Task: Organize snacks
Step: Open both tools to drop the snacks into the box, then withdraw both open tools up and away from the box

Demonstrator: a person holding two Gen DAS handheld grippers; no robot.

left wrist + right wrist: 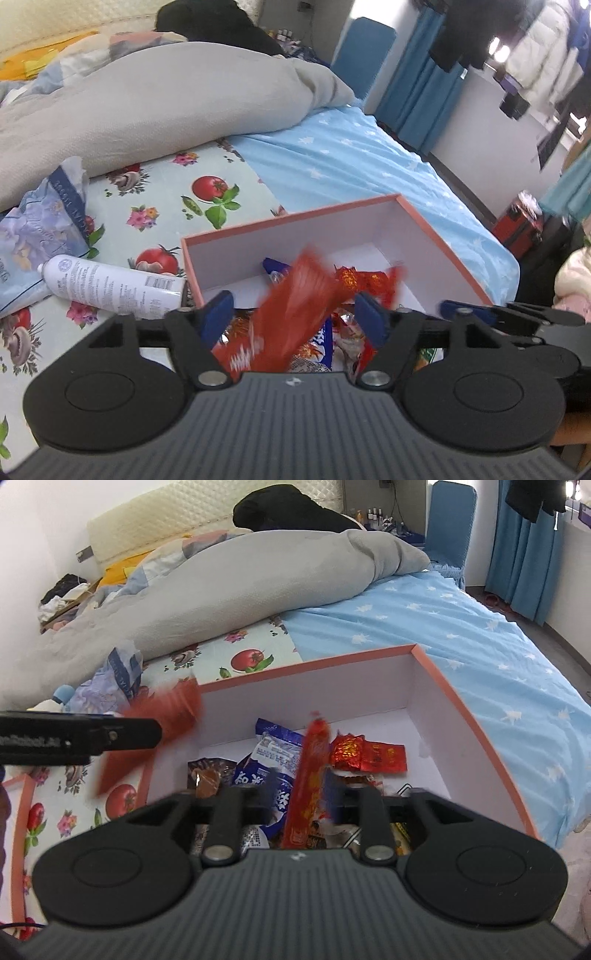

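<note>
Snacks in shiny wrappers lie heaped in the near half of an open cardboard box with a salmon-orange outside and white inside, which sits on my bed where the vegetable-print cloth meets the light blue star-print sheet.

From my left gripper I see its blue-padded jaws standing apart, with a flat red packet smeared by motion between them; the pads do not press on it, so I read it as loose over the box. This view alone shows a white spray can lying on its side against the box's left wall, next to a crumpled blue-and-white plastic bag.

From my right gripper the jaws are also apart, and a long, thin red stick-shaped snack stands blurred in the gap, touching neither side that I can make out. Only this view lays out the pile clearly: a blue-and-white pouch, red foil pieces, a brown packet. It also catches the left gripper's black finger coming in from the left edge, with the red packet blurred over the box's left rim.

A rumpled grey duvet fills the bed behind.
</note>
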